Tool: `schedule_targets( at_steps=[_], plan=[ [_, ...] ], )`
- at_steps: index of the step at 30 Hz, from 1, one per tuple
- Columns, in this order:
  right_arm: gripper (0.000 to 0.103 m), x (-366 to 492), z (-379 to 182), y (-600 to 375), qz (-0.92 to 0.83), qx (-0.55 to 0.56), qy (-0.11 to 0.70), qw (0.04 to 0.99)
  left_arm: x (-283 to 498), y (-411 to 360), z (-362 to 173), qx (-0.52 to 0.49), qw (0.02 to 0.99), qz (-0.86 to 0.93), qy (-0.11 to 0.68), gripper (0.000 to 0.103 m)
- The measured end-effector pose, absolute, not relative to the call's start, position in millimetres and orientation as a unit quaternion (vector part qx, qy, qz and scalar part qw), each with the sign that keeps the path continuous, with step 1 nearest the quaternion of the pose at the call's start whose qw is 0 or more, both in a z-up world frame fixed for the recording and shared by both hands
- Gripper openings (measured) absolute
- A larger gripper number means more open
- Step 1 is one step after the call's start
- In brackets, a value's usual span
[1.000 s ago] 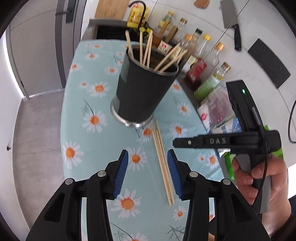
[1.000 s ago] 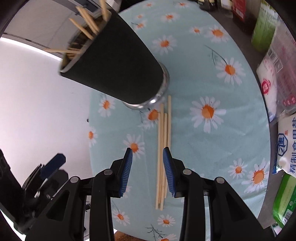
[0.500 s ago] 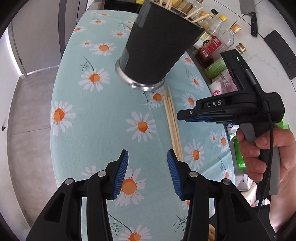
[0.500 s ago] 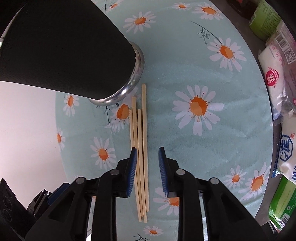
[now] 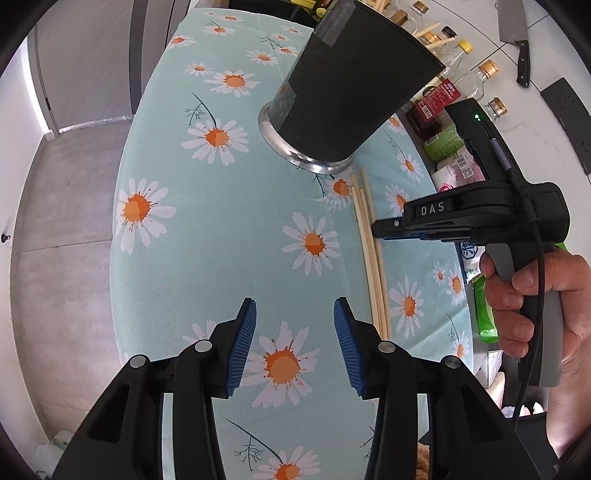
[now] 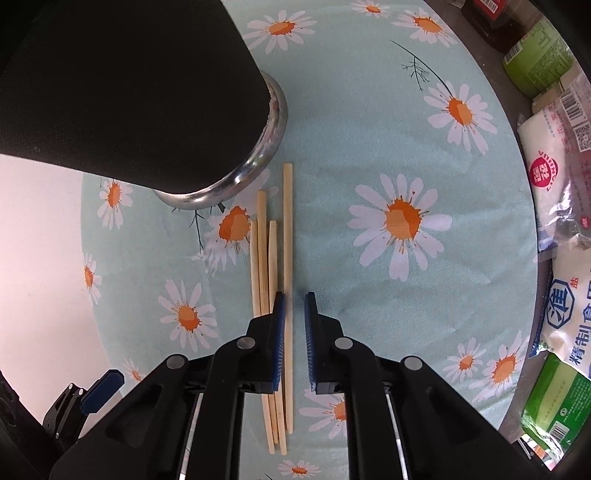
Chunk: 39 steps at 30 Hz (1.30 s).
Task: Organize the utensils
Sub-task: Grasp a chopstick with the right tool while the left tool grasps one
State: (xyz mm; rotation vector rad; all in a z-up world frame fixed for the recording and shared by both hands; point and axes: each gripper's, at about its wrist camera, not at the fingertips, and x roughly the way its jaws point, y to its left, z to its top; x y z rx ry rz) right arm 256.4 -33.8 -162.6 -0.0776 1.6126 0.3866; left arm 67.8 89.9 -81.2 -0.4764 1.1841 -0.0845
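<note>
A home kitchen. A daisy-print tablecloth [image 5: 229, 229] covers the table, with sauce and oil bottles [image 5: 439, 98] crowded along its far right edge and bags of salt and sugar [image 6: 554, 173] beside them. On the white tiled wall at far right hangs a cleaver [image 5: 515, 33], and a black holder [image 5: 354, 85] full of chopsticks stands on the cloth.

Four pale wooden chopsticks [image 6: 271, 280] lie flat on the daisy tablecloth [image 6: 369, 147], side by side and nearly parallel, their far ends uneven; the rightmost one reaches farthest. At about 10 o'clock from them stands a tall black holder [image 5: 354, 85] with a shiny metal base, upright, holding more chopsticks at its top. The loose chopsticks' tips lie just beside its base.
</note>
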Motion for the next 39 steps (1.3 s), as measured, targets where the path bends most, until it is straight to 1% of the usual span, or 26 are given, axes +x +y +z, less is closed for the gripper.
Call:
schedule_targets(
  at_steps=[3, 6, 9, 10, 11, 16, 19, 24, 30, 35, 37, 39],
  plan=[
    [0.015, 248, -162, -16, 0.163, -0.066, 0.707, 0.685, 69, 93, -82, -0.229, 0.801, -0.038, 0.552, 0.042],
    [0.015, 235, -161, 0, 0.155, -0.103, 0.693, 0.696, 68, 96, -81, -0.236, 0.801, -0.036, 0.549, 0.042],
    [0.015, 233, -162, 4, 0.153, -0.101, 0.696, 0.694, 67, 97, -79, -0.239, 0.802, -0.033, 0.547, 0.042],
    [0.007, 235, -163, 3, 0.150, -0.103, 0.698, 0.693, 67, 97, -79, -0.240, 0.802, -0.032, 0.547, 0.042],
    [0.006, 236, -161, -1, 0.148, -0.098, 0.699, 0.692, 67, 97, -79, -0.240, 0.801, -0.031, 0.547, 0.042],
    [0.006, 241, -163, -8, 0.164, -0.077, 0.710, 0.680, 71, 98, -80, -0.264, 0.790, -0.036, 0.552, 0.042],
    [0.006, 245, -163, -19, 0.172, -0.065, 0.715, 0.674, 77, 89, -78, -0.248, 0.789, -0.032, 0.561, 0.042],
    [0.006, 241, -150, -46, 0.202, -0.028, 0.714, 0.670, 91, 74, -79, -0.232, 0.781, -0.032, 0.578, 0.042],
    [0.006, 232, -131, -75, 0.245, 0.010, 0.704, 0.667, 115, 59, -87, -0.256, 0.754, -0.044, 0.603, 0.042],
    [0.006, 225, -117, -98, 0.279, 0.040, 0.694, 0.663, 133, 44, -88, -0.226, 0.749, -0.033, 0.622, 0.042],
    [0.006, 228, -111, -106, 0.286, 0.048, 0.690, 0.663, 141, 43, -91, -0.218, 0.747, -0.022, 0.628, 0.040],
    [0.006, 228, -108, -110, 0.292, 0.055, 0.684, 0.667, 145, 41, -94, -0.213, 0.744, -0.009, 0.634, 0.040]
  ],
)
